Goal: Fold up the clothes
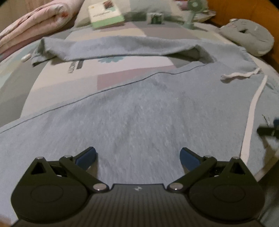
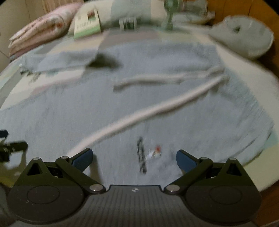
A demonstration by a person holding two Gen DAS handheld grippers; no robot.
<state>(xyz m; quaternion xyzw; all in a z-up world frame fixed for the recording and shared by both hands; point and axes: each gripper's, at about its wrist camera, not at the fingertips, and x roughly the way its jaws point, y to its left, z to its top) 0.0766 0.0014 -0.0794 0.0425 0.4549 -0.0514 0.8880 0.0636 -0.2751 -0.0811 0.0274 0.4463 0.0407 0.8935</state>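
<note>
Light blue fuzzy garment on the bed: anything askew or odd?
Yes. The light blue fuzzy garment lies spread but unfolded, one sleeve stretched sideways, and its white drawstring trails loose across the fabric. Both grippers, left and right, hover open, holding nothing.

Sweater (image 1: 139, 108) flat on bed (image 1: 122, 69); box (image 1: 106, 14), probably fan (image 1: 191, 12) behind.

You have one blue garment (image 1: 139, 108), one fan (image 1: 191, 12), two boxes (image 1: 104, 14), one folded quilt (image 1: 34, 22), one plush toy (image 1: 247, 36).
</note>
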